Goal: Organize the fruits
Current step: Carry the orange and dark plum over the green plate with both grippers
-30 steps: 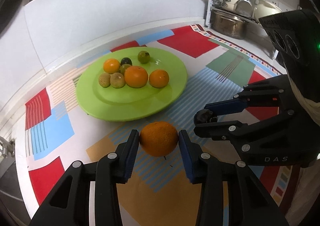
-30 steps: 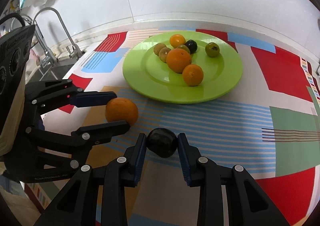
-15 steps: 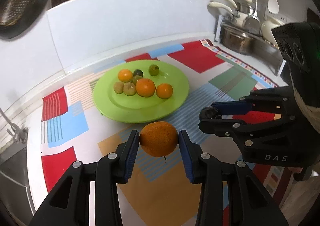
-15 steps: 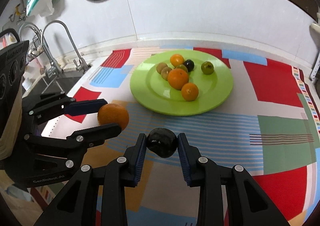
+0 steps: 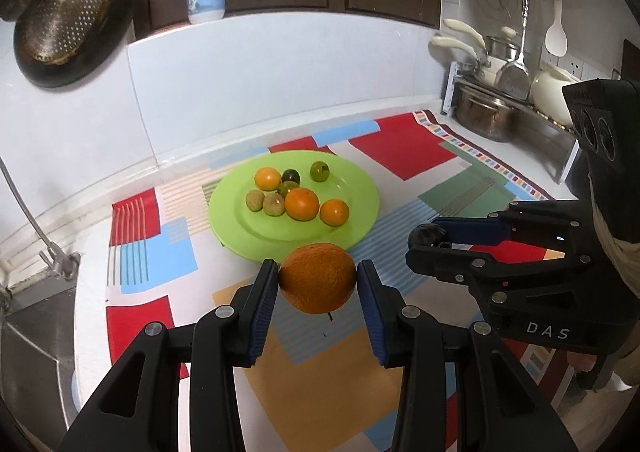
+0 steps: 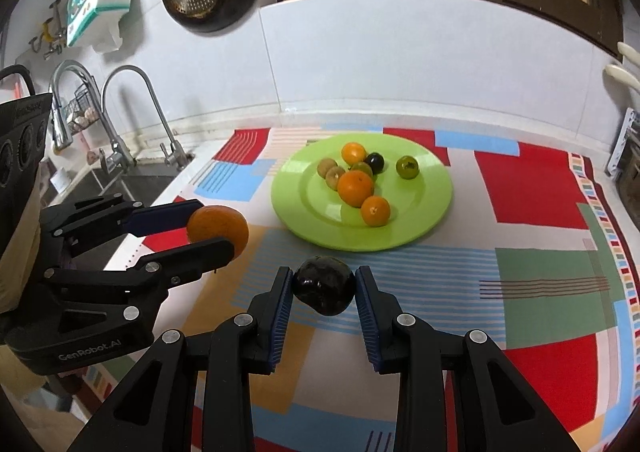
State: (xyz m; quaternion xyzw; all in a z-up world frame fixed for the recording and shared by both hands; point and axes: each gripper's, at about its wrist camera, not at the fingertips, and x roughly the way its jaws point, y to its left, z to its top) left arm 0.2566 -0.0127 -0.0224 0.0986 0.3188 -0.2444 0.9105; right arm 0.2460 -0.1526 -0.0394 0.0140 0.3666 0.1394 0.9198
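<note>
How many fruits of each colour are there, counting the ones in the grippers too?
Orange: 4, three on the green plate and one orange in the left gripper
Green: 2
Brownish: 2
Dark: 2, one in the right gripper
Total: 10

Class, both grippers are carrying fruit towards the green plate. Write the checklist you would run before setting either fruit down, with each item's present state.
1. Left gripper shut on the orange: ok.
2. Right gripper shut on the dark fruit: ok.
3. Both fruits lifted clear of the cloth: ok.
4. Bare space on the green plate, near side: ok.
5. Grippers apart, not touching: ok.
6. Fruits already over the plate: not ok, both are short of its rim.
</note>
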